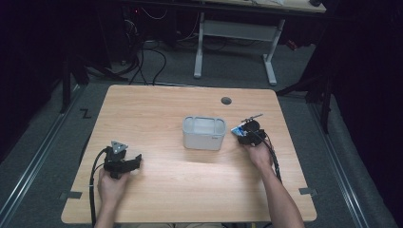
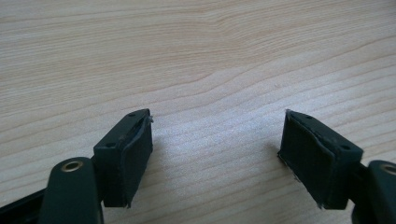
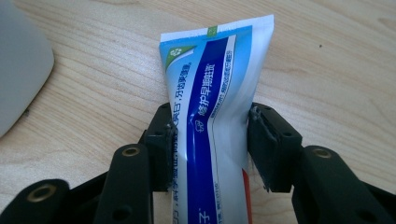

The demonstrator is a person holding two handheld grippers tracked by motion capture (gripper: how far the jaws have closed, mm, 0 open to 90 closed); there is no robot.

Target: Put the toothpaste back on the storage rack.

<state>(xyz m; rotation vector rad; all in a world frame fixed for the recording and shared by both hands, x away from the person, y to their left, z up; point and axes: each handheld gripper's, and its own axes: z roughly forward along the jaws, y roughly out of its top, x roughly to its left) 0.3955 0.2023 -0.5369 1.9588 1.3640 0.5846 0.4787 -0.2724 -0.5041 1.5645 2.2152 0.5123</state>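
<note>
Right gripper [image 3: 212,149]: jaws closed onto a toothpaste tube, one pad against each long edge, the tube pinched slightly inward where the pads meet it.
Toothpaste tube [image 3: 215,102]: white and blue, printed with Chinese characters; flat crimped end pointing away from the camera over the table; lower part running down between the jaws out of the bottom of the right gripper view; a touch of red at its lower right edge.
Tube in the high view [image 1: 237,129]: small blue and white patch at the tip of the right gripper [image 1: 247,133], just to the right of the grey bin.
Grey bin [image 1: 204,133]: rectangular, open at the top, standing near the middle of the table; rounded corner at the left edge of the right gripper view [image 3: 18,60].
Left gripper [image 2: 215,154]: jaws spread wide, only bare wood between the pads, nothing held.
Left gripper in the high view [image 1: 124,161]: low over the near left part of the table, well apart from the bin, grey three-cornered plate on top.
Table [image 1: 157,109]: light wood, round dark hole near the far edge.
Thin dark stick [image 1: 252,117]: just beyond the right gripper, too small to identify.
</note>
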